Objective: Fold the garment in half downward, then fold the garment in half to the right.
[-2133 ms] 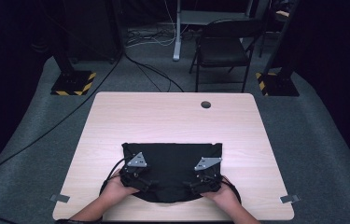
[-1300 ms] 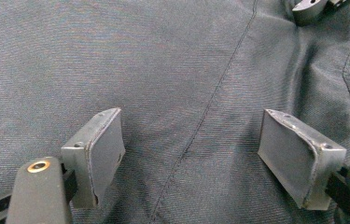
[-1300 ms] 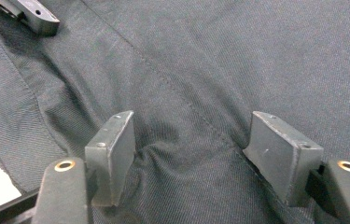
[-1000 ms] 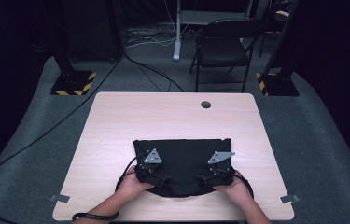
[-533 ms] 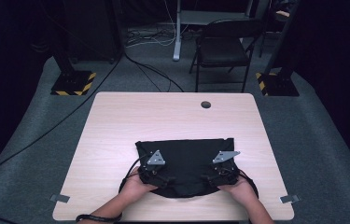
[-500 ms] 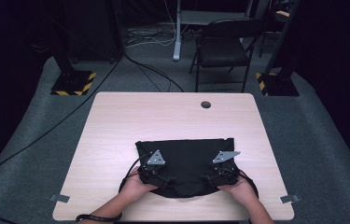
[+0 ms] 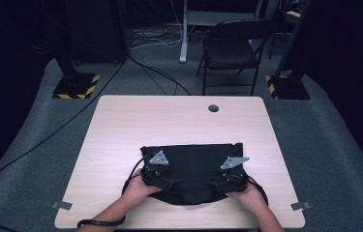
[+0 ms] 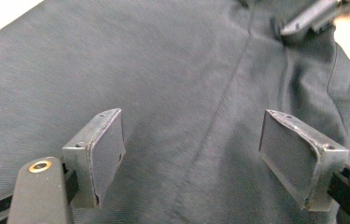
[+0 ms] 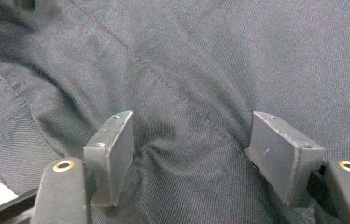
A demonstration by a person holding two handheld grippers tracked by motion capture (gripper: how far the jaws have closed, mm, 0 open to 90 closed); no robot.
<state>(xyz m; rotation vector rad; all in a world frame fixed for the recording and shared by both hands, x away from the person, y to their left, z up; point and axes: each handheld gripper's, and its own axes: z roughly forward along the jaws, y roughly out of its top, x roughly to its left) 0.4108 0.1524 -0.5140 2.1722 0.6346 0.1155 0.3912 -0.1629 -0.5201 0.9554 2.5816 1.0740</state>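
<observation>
A black cloth (image 7: 193, 162) lies spread flat on the near half of the light wooden table (image 7: 169, 121), its rounded lower edge close to the front edge. My left gripper (image 7: 169, 182) rests low over the cloth's left part and points right; its jaws (image 8: 191, 135) stand wide apart with flat cloth and a seam (image 8: 228, 88) below them, nothing pinched. My right gripper (image 7: 218, 183) sits on the cloth's right part and points left. Its jaws (image 9: 193, 140) stand apart too, tips down on the cloth, which wrinkles slightly between them. The right gripper's tip (image 8: 303, 21) appears far off in the left gripper view.
A round cable hole (image 7: 213, 108) sits in the table's far edge. Behind the table stand a folding chair (image 7: 232, 48) and stand bases with yellow-black stripes (image 7: 75, 86). Cables run over the grey carpet. Tape marks (image 7: 299, 206) lie by the table's front corners.
Both grippers and the black cloth under them have shifted to the right across the table, most of it over a second ago. Hardly any movement in the last half second.
</observation>
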